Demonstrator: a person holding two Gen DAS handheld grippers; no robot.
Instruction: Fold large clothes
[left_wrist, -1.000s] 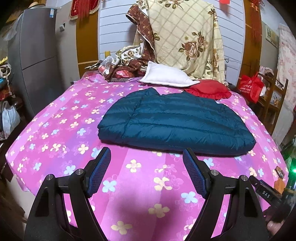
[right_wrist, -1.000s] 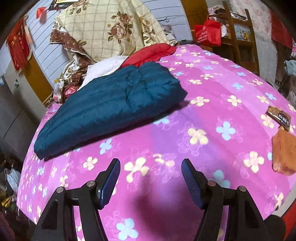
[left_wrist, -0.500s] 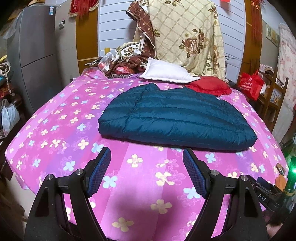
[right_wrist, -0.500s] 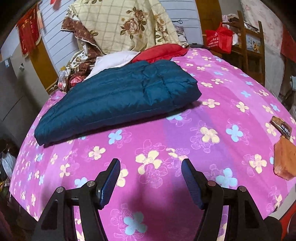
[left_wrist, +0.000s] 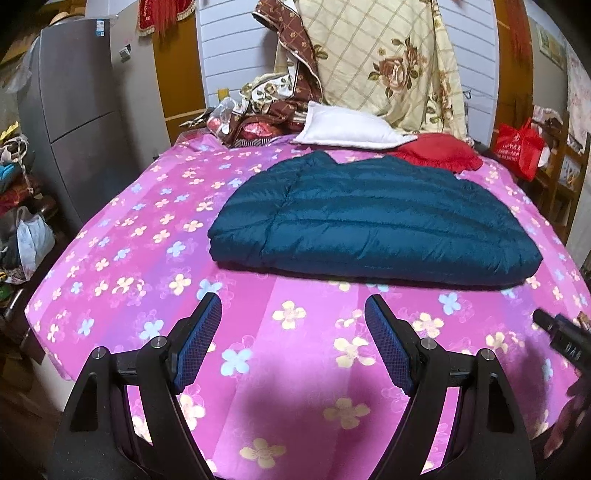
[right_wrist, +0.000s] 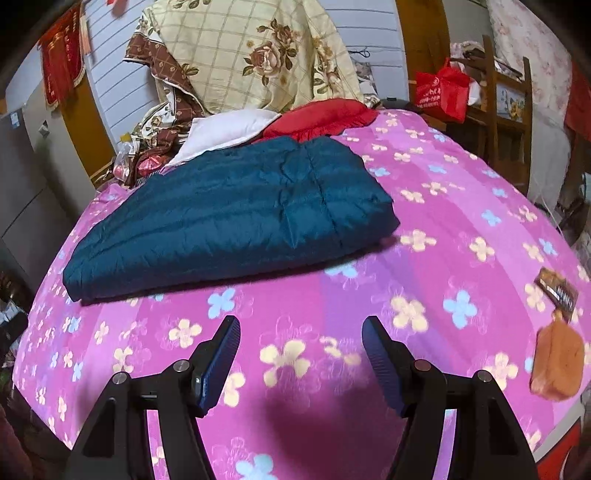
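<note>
Left wrist view: left tool (left_wrist: 293, 325) spread apart, empty; the teal down jacket (left_wrist: 373, 221) lies folded at frame centre on the bed (left_wrist: 129, 258).

Right wrist view: right tool (right_wrist: 301, 345) likewise apart. The down jacket (right_wrist: 236, 214) is probably light, puffy and slippery (grip a hem edge).

You face bed (left_wrist: 155, 236), pink flowered sheet. Folded teal down jacket (left_wrist: 369, 221) lies at 12 o'clock. Beyond it: white pillow (left_wrist: 343, 127), red cushion (left_wrist: 436, 151). At 3 o'clock in right view: brown pouch (right_wrist: 557, 363), small dark packet (right_wrist: 557, 290).
</note>
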